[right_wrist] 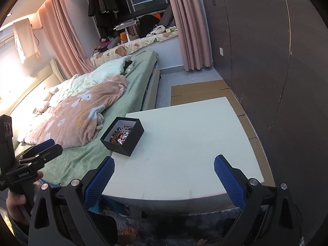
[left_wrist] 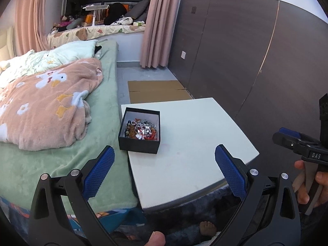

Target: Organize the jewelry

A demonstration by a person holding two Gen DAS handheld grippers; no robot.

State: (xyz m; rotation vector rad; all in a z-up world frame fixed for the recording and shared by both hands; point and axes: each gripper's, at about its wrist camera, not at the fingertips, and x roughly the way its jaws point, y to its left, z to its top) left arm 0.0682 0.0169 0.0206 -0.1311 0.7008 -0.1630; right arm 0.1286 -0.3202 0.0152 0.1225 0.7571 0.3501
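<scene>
Sitting at the left corner of the white counter (left_wrist: 190, 143) beside the bed (left_wrist: 61, 123), the open black box (left_wrist: 139, 141) lies ahead of both tools, apart from them. Left tool (left_wrist: 164, 164) and right tool (right_wrist: 164, 172) gape wide, holding nothing. Jewelry (left_wrist: 142, 130) fills the box in a tangled heap; single pieces and their orientation are indistinguishable.

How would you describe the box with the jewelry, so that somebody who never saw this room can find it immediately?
Look for the white table that stands beside the bed with the green sheet. At the table's edge nearest the bed sits a small black box without a lid, white inside. It is the only thing on the table, and it holds a tangled pile of beads and shiny jewelry.
</scene>
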